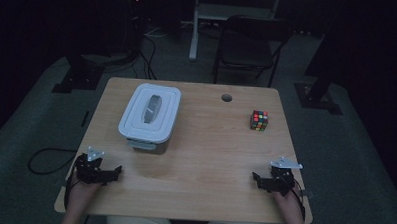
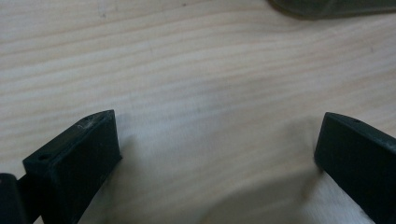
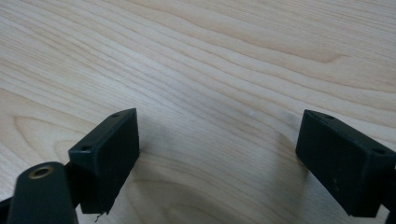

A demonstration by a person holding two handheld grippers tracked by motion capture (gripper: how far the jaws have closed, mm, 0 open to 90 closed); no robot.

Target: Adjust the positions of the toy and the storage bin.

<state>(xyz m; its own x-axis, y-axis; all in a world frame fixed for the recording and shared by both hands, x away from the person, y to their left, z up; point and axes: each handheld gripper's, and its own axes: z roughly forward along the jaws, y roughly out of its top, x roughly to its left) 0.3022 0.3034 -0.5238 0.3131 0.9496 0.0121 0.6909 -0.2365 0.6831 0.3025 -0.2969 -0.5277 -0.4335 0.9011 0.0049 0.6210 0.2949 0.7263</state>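
A white lidded plastic box (image 1: pixel 150 116) with a grey handle on top stands on the left half of the wooden table (image 1: pixel 210 157). A multicoloured puzzle cube (image 1: pixel 259 120) sits toward the right rear. My left gripper (image 1: pixel 115 171) rests near the front left edge, open, with bare wood between its jaws (image 2: pixel 217 154). My right gripper (image 1: pixel 256 178) rests near the front right edge, also open over bare wood (image 3: pixel 217 144). Both point inward. A dark edge of the box (image 2: pixel 336 7) shows at the top of the left gripper view.
A round cable hole (image 1: pixel 227 98) lies in the table near the rear edge. Behind the table stand a folding chair (image 1: pixel 249 43) and dark stands on a carpeted floor. A cable (image 1: pixel 45 159) loops on the floor at left.
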